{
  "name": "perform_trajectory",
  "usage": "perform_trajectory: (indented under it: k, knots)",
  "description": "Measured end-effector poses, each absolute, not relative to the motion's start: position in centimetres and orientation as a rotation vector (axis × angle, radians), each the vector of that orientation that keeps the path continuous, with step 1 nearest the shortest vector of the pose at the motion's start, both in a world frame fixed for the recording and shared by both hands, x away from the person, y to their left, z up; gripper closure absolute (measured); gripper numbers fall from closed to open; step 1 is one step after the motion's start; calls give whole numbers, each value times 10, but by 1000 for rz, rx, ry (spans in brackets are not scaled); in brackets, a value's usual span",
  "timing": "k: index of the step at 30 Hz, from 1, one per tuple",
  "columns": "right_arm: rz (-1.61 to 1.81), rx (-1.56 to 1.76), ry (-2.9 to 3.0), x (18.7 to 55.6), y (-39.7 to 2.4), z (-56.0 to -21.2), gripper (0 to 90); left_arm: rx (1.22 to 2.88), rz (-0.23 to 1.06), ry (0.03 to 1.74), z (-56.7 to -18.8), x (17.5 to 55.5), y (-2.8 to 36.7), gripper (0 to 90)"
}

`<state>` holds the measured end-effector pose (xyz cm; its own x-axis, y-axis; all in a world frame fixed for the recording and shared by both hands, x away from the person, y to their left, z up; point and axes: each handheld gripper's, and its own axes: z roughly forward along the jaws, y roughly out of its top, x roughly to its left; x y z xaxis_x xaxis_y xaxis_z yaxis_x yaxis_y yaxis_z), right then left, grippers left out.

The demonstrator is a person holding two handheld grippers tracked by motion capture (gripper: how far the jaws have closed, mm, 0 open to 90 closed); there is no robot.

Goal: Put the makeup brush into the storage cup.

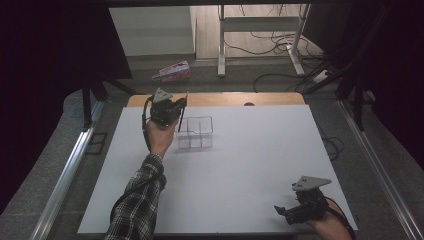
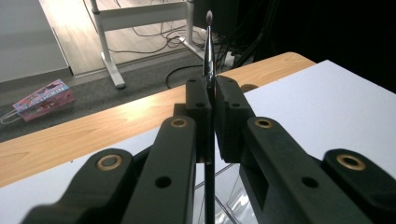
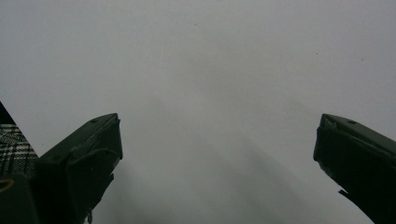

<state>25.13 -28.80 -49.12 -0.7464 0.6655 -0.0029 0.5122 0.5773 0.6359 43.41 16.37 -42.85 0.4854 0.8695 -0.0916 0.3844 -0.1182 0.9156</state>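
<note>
Left gripper (image 2: 211,100) was up near the far edge of the white table (image 1: 250,165), jaws pinched tight on a thin dark brush (image 2: 208,51) standing pretty much upright, just beside a clear plastic organizer (image 1: 196,131). Right gripper (image 3: 217,154) sat at the near right corner, jaws spread wide over bare table.

grippers: 2 (image 1: 181,106) (image 1: 284,212) | thin brush: 1 (image 2: 208,56) | clear divided organiser: 1 (image 1: 196,131) | white table: 1 (image 1: 260,150) | printed bag on floor: 1 (image 1: 173,71)
</note>
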Motion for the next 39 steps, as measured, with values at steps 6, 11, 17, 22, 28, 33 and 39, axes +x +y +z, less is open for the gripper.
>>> perform_trajectory:
  k: [6,11,17,22,28,33,39]
  knots:
    - [918,972,2571,251,-288,-491,12,1718,590,1085,-436,433,164,855]
    - [915,971,2574,251,-288,-491,12,1721,578,1092,-443,432,164,855]
    - [911,972,2575,251,-287,-492,12,1725,571,1099,-449,430,165,855]
    - [908,972,2577,251,-287,-492,12,1724,567,1102,-452,428,166,855]
    - [907,972,2578,251,-287,-492,12,1725,563,1106,-457,426,166,855]
    - [906,973,2581,251,-286,-492,12,1725,559,1111,-461,424,167,855]
    - [897,967,2590,251,-286,-493,13,1727,555,1115,-465,422,167,854]
